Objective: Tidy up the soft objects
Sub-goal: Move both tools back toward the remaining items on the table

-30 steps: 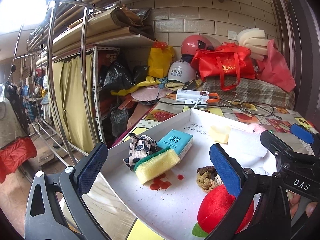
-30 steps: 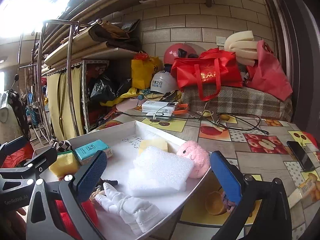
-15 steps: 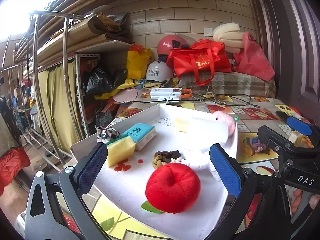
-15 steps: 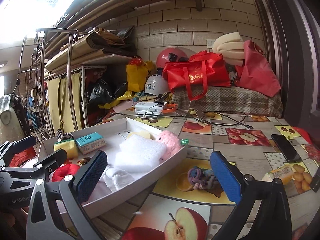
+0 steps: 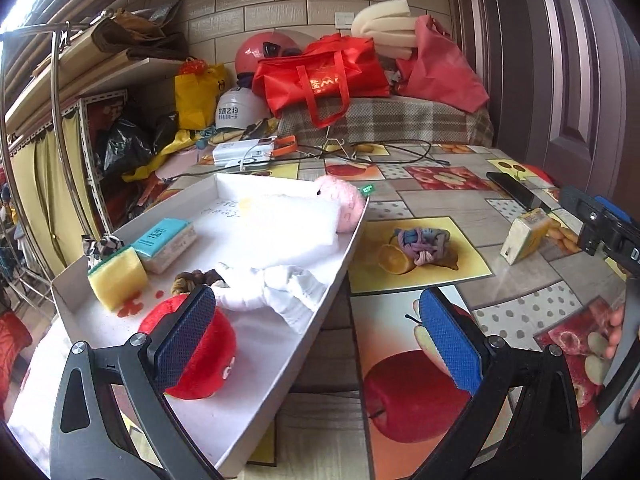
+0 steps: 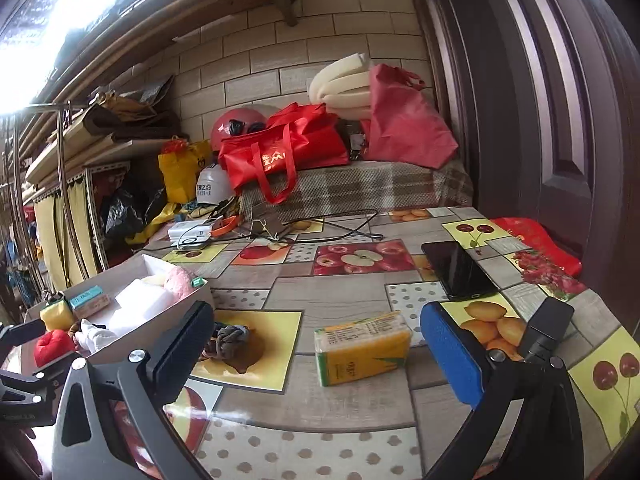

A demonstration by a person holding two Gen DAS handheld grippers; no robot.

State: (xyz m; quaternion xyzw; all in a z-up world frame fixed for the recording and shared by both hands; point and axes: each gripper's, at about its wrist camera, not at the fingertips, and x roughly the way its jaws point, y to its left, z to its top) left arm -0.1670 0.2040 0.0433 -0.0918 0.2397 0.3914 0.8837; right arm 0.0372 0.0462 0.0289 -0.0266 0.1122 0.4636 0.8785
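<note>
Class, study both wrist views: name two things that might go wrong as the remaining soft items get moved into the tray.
1. The tissue pack lies close to the phone; the open right gripper might knock the phone.
2. The white tray is crowded; adding the knotted rope toy may push the pink plush over its rim.

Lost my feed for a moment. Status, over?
Both hand-held grippers open, empty: left, right. Tissue pack and knotted rope lie outside the tray. Nothing blocking.
</note>
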